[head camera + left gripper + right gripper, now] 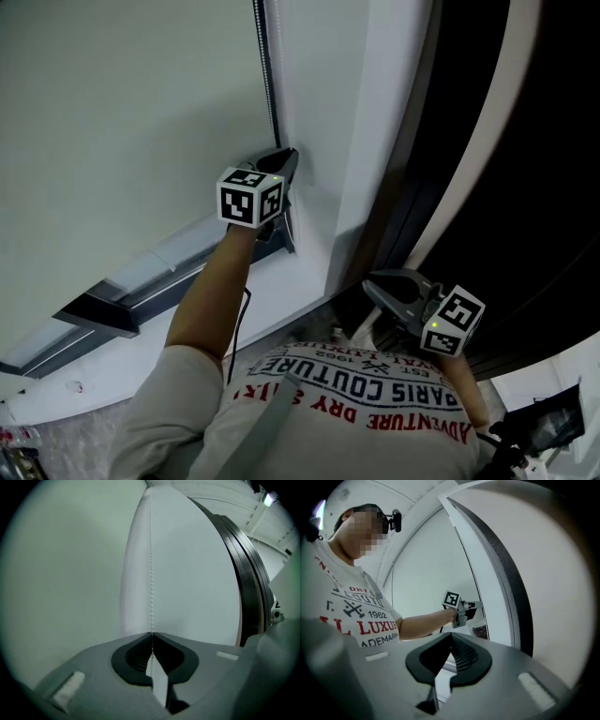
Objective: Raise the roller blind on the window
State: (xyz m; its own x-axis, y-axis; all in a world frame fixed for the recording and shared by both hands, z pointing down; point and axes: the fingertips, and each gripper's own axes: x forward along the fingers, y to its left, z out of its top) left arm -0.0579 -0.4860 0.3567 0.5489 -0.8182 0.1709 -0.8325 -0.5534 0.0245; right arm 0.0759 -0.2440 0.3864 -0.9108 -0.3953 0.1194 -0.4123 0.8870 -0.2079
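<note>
head view, left to right: the roller blind (122, 112), its pale fabric filling the window at the left; the bead chain (268, 66), hanging along the blind's right edge beside the white window frame (347, 141); the left claw (281, 157), at arm's length and shut on that chain. in the left gripper view the chain (151, 573) rises straight from the closed jaws. the right claw (371, 281) is lower and well apart, above the person's printed t-shirt (356, 394) and before a dark panel (525, 141). in its own view its jaws are together and hold nothing.
</note>
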